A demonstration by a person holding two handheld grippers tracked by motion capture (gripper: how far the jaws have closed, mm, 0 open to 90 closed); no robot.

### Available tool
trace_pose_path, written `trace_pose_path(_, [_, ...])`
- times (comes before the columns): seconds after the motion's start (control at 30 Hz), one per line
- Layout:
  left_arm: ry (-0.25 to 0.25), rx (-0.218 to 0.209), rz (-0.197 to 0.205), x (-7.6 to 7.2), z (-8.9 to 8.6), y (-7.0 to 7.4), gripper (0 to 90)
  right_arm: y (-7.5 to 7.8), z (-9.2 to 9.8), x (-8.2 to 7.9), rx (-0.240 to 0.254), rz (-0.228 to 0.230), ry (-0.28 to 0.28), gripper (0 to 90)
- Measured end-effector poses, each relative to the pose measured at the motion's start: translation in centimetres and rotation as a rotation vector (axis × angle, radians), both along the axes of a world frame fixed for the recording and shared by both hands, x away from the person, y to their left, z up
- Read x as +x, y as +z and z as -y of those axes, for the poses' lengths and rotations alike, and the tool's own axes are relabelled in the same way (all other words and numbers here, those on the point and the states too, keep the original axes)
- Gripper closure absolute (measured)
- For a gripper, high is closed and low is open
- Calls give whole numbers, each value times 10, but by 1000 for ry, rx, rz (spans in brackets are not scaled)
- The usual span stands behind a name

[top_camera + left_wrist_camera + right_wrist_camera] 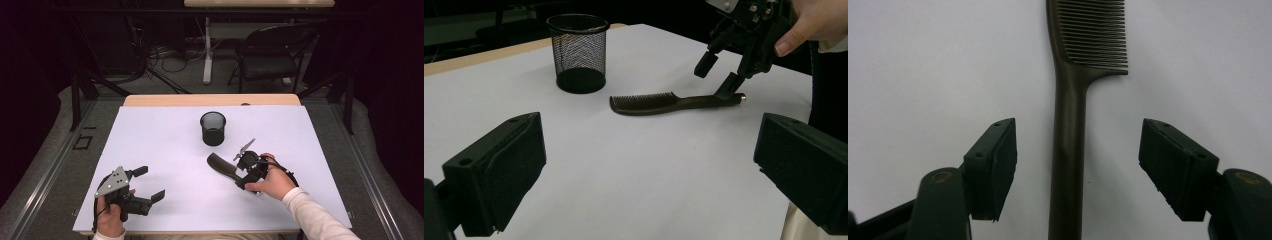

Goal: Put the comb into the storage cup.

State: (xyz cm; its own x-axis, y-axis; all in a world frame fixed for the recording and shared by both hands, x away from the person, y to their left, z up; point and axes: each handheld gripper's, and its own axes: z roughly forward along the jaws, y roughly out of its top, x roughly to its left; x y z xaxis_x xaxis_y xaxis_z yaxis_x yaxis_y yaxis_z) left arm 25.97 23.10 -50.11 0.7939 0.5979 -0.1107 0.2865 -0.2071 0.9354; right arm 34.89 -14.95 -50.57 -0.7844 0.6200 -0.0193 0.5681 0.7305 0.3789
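black two-jaw tools with blocky pads, left tool (148, 184) under a grey three-cornered plate, white sleeve (315, 215)

**Dark things on a pale sheet**

The comb (1068, 125) is dark brown with a silvery tip. The mesh cup (213, 128) is black. The table (160, 150) is pale lavender-white, edged in light wood. Both grippers' pads are black.

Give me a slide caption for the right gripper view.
Right gripper with open jaws straddling the dark comb handle on the white table, not yet gripping.
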Motion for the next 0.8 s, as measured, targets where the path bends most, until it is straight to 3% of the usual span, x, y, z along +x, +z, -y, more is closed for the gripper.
trace_pose_path(0.8, [4,6,0,0,0,0,3,-5,-12,3,-41,-23,7,368])
